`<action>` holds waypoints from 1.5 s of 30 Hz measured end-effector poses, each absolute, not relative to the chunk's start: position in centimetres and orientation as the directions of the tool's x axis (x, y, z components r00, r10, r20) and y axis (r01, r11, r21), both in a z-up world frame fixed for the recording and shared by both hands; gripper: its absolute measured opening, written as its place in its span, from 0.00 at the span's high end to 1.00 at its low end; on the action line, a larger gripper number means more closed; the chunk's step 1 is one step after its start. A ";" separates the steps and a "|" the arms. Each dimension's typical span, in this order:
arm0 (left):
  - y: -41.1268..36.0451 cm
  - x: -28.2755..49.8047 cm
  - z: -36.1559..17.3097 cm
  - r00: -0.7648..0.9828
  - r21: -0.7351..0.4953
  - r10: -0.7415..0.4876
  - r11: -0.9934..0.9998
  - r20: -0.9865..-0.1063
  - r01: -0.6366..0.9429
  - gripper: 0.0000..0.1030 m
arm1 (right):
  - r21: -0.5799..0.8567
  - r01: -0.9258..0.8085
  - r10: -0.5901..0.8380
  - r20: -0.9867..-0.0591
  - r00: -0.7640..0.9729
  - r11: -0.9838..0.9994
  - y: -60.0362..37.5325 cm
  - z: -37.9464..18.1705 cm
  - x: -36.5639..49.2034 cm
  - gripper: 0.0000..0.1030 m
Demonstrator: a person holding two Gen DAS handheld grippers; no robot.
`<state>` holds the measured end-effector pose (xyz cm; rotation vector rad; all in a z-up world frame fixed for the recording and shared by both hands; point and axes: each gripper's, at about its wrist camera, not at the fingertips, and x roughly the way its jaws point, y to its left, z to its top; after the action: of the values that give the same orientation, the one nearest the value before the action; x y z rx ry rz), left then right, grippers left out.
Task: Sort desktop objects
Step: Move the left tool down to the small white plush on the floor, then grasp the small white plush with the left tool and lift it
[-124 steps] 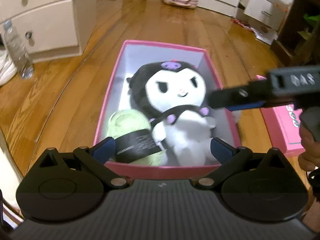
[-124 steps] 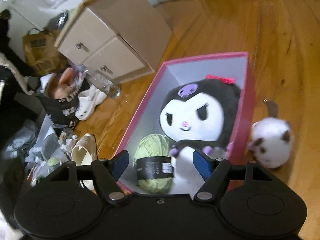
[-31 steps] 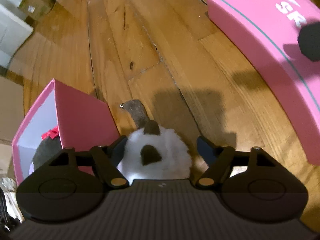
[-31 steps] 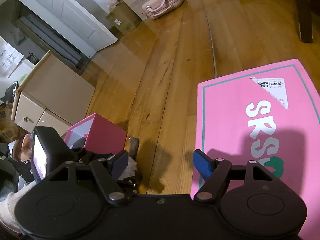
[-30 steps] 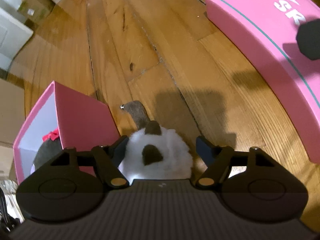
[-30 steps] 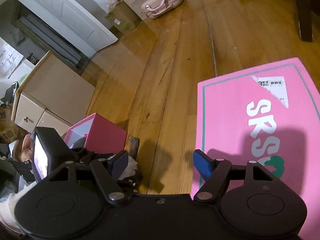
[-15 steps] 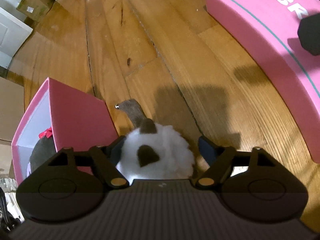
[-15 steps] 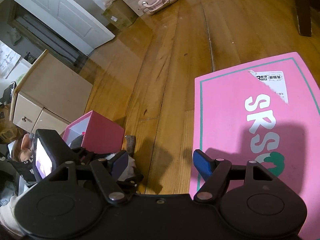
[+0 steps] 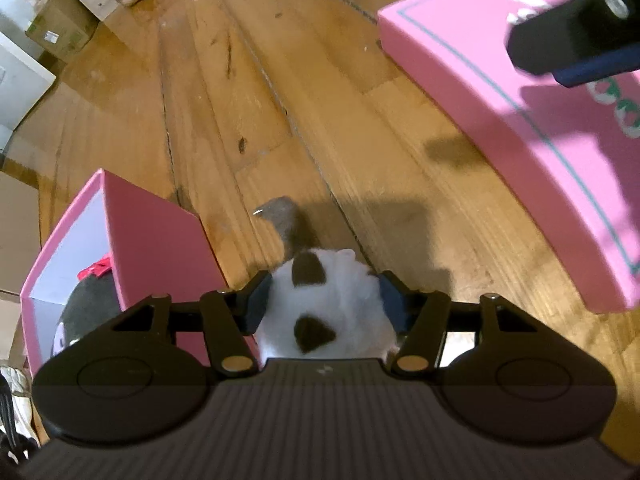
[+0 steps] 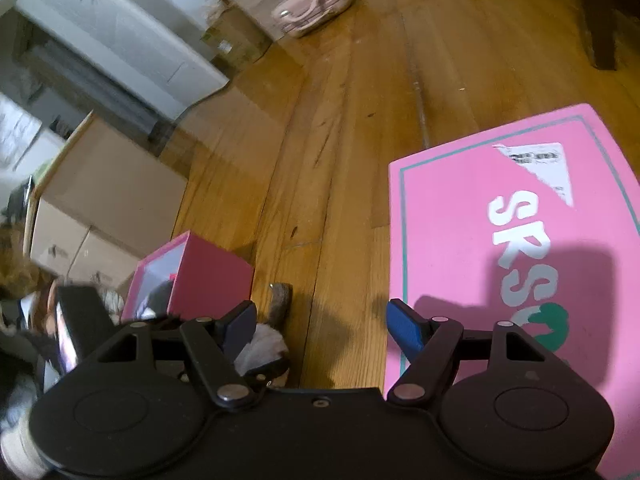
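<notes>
My left gripper (image 9: 322,298) is shut on a small white plush cat (image 9: 324,316) with brown ears and a grey tail; the blue pads press both its sides and it sits just above the wooden floor. The open pink box (image 9: 156,240) stands to its left with the black-and-white plush doll (image 9: 86,308) inside. My right gripper (image 10: 320,320) is open and empty, over the floor between the box (image 10: 208,276) and the pink lid (image 10: 512,240). The cat also shows in the right wrist view (image 10: 264,344).
The pink box lid (image 9: 520,112) printed with white letters lies on the floor to the right. A pink case (image 10: 312,4), cardboard boxes and a beige drawer cabinet (image 10: 100,200) stand farther off. The right gripper's finger (image 9: 576,40) hangs over the lid.
My left gripper's fingers have closed onto the white plush cat and it has come up slightly. The right gripper has shifted a little and stays open.
</notes>
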<state>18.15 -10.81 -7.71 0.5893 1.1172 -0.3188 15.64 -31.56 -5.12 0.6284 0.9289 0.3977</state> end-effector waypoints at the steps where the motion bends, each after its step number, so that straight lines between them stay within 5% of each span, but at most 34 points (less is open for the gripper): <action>1: -10.7 18.1 -7.6 0.415 0.275 0.043 0.809 -0.909 0.519 0.49 | 0.674 -0.045 0.578 -0.596 0.558 0.738 -31.9 -4.8 15.5 0.25; 6: -10.3 17.7 -6.8 0.413 0.242 0.013 0.827 -0.911 0.507 0.49 | 0.736 -0.076 0.631 -0.517 0.579 0.673 -32.3 -3.7 14.9 0.25; 13: -9.7 17.1 -5.8 0.410 0.193 -0.030 0.850 -0.911 0.491 0.45 | 0.724 -0.059 0.633 -0.559 0.535 0.688 -30.9 -5.1 15.3 0.25; 17: -9.7 17.5 -6.4 0.390 0.149 -0.063 0.858 -0.919 0.491 0.22 | 0.722 -0.056 0.631 -0.560 0.537 0.689 -30.9 -5.2 15.4 0.25; 27: -9.8 18.7 -9.1 0.368 0.183 -0.005 0.861 -0.930 0.474 0.14 | 0.676 -0.100 0.617 -0.588 0.523 0.730 -30.4 -4.8 15.2 0.25; 29: -9.9 18.7 -9.9 0.359 0.183 0.003 0.865 -0.933 0.467 0.15 | 0.659 -0.118 0.610 -0.595 0.524 0.743 -30.0 -4.5 15.1 0.25; 32: -9.7 18.7 -10.4 0.349 0.146 -0.028 0.876 -0.937 0.460 0.33 | 0.655 -0.112 0.604 -0.600 0.524 0.747 -30.1 -4.7 15.1 0.25; 45: -10.1 17.3 -9.6 0.374 0.110 -0.080 0.881 -0.924 0.459 0.36 | 0.660 -0.086 0.597 -0.607 0.524 0.746 -30.6 -5.0 15.3 0.25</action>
<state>17.33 -10.13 -9.57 0.3796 1.1415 -0.3561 15.25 -30.56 -4.96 0.6156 0.9388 0.4410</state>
